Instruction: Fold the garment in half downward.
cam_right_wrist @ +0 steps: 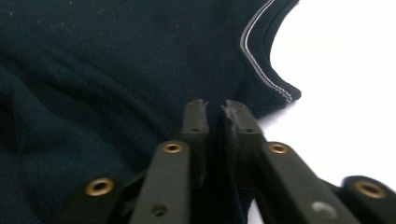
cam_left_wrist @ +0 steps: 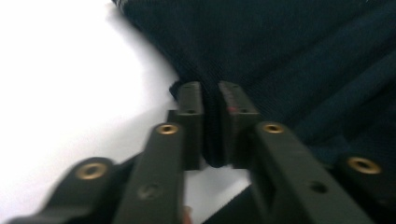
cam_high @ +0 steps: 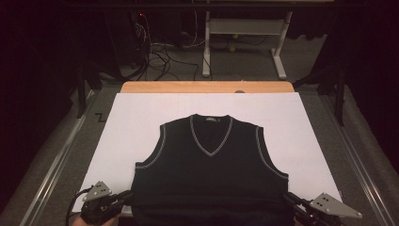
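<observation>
A dark sleeveless V-neck vest (cam_high: 211, 174) with pale trim at the neck and armholes lies flat, front up, in the lower middle of the high view, on a white sheet (cam_high: 127, 127) that covers most of a wooden table (cam_high: 207, 87). Its neck points toward the top of the frame and its hem reaches the bottom edge. At the lower left, the left gripper (cam_high: 126, 195) meets the vest's side edge; in the left gripper view its jaws are drawn close together with a fold of dark knit pinched between them. At the lower right, the right gripper (cam_high: 288, 197) meets the opposite side edge; in the right gripper view its jaws likewise pinch dark fabric just below the trimmed armhole (cam_right_wrist: 261, 70). Beyond the table, in the upper part of the frame, cables (cam_high: 160, 59) lie on grey floor beside a white frame's legs (cam_high: 244, 42).
</observation>
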Available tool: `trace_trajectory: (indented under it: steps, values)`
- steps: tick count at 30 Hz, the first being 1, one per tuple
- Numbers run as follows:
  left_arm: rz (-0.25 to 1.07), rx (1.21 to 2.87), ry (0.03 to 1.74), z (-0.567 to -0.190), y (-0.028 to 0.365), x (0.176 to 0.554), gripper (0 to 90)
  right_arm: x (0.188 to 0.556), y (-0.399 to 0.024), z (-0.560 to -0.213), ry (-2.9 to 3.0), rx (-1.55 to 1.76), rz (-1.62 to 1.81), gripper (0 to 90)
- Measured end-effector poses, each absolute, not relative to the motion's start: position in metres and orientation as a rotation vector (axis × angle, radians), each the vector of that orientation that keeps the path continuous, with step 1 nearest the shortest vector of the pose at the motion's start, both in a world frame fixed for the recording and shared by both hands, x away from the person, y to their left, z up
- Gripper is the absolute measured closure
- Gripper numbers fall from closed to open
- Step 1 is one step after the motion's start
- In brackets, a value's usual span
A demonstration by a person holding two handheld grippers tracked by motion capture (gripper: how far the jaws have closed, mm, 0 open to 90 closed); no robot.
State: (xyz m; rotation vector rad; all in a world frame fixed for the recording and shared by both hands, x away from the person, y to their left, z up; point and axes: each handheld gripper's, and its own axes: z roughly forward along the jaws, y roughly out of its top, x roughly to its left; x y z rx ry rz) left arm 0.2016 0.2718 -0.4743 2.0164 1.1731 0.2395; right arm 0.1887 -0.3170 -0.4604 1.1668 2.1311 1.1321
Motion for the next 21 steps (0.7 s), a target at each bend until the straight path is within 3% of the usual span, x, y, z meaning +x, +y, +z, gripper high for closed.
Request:
trace_trajectory:
  steps: [1,2,5,11,19,21]
  values:
    - [0.249,2.006,1.163,-0.474,0.273,0.202,69.6,0.189,-0.317,-0.460,2.131,1.167,1.132,74.4]
    - [0.275,1.977,1.149,-0.474,0.274,0.201,58.5,0.190,-0.319,-0.461,2.110,1.182,1.159,69.0]
    - [0.312,1.922,1.146,-0.471,0.275,0.202,42.2,0.192,-0.321,-0.462,2.084,1.201,1.182,61.6]
    - [0.352,1.878,1.105,-0.471,0.275,0.209,35.7,0.198,-0.325,-0.463,2.030,1.234,1.212,51.4]
    - [0.357,1.838,1.093,-0.461,0.272,0.245,15.2,0.218,-0.330,-0.456,1.972,1.261,1.218,35.5]
    - [0.362,1.842,1.087,-0.459,0.271,0.255,13.5,0.225,-0.332,-0.452,1.946,1.270,1.222,31.8]
